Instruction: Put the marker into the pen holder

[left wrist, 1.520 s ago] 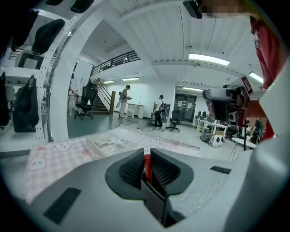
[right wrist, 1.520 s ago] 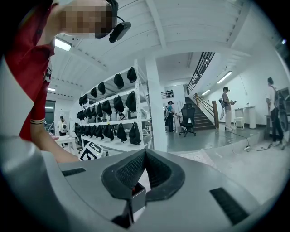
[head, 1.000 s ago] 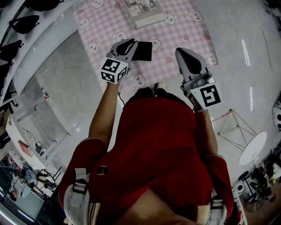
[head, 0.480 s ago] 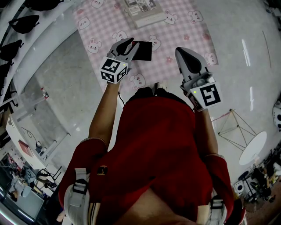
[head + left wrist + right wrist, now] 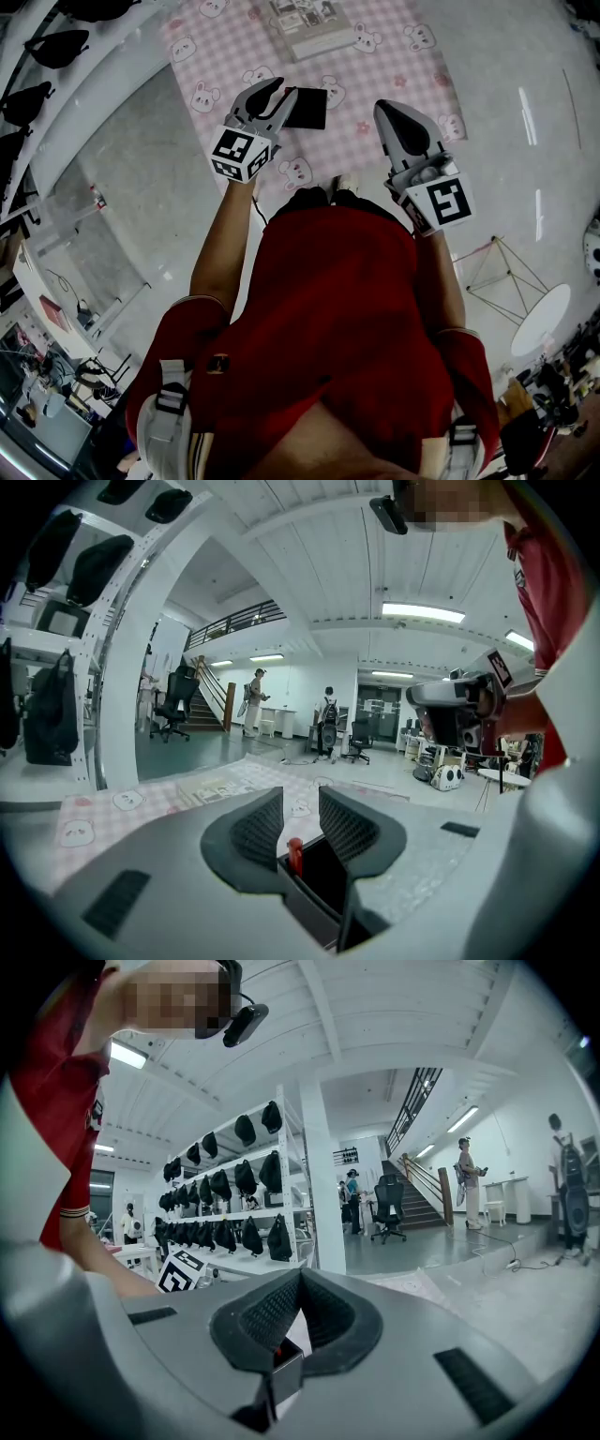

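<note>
A pink bear-print mat (image 5: 375,80) holds a booklet (image 5: 309,26); black bags (image 5: 279,1238) hang nearby.

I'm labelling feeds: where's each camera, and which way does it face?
Head view: head-mounted, facing down at the pink mat; red shirt, forearms show.
Left gripper view: on left tongs, facing the pen holder; red shirt shows.
Right gripper view: on right tongs, facing bag shelves; forearm shows.
Shared: pen holder, head and left gripper views.
</note>
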Available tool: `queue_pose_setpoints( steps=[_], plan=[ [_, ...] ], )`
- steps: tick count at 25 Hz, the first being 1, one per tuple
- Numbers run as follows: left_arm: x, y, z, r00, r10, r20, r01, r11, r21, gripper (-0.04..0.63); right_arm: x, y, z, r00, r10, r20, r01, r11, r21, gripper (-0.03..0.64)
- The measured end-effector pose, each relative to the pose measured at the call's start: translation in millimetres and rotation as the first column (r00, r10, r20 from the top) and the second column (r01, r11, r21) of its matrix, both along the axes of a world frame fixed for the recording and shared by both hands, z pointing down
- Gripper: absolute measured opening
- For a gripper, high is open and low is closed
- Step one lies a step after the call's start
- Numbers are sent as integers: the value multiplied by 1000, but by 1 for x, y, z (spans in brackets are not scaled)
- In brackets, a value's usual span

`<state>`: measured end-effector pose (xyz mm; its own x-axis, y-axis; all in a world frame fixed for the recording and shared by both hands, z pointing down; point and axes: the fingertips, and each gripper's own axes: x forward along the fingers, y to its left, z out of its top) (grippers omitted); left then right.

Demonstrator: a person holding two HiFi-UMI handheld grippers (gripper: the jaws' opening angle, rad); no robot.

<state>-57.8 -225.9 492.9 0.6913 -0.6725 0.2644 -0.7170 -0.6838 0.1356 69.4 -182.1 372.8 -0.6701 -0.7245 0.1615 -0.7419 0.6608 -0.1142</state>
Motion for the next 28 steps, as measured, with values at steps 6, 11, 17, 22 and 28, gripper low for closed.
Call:
queue_pose_setpoints(
  steps=[6, 11, 17, 22, 28],
  plan=[
    [0, 6, -23, 1000, -17, -21, 18, 998, 56, 100, -2, -1, 1, 1000, -9, 5, 9, 1000, 0, -2],
    [-1, 14, -44, 999, -33, -37, 37, 995, 98, 98, -6, 0, -1, 1000, -21, 20, 21, 1000, 10, -2],
    [1, 30, -73, 996, -64, -56, 72, 987, 145, 77, -4, 9, -10, 999, -38, 31, 37, 999, 23, -2],
    [2, 42, -90, 995, -76, -64, 86, 980, 179, 49, -7, 16, -12, 997, -66, 39, 65, 997, 31, -2],
    [2, 59, -105, 993, -90, -75, 103, 975, 197, 13, -11, 26, -15, 995, -88, 49, 87, 996, 35, -2]
  ],
)
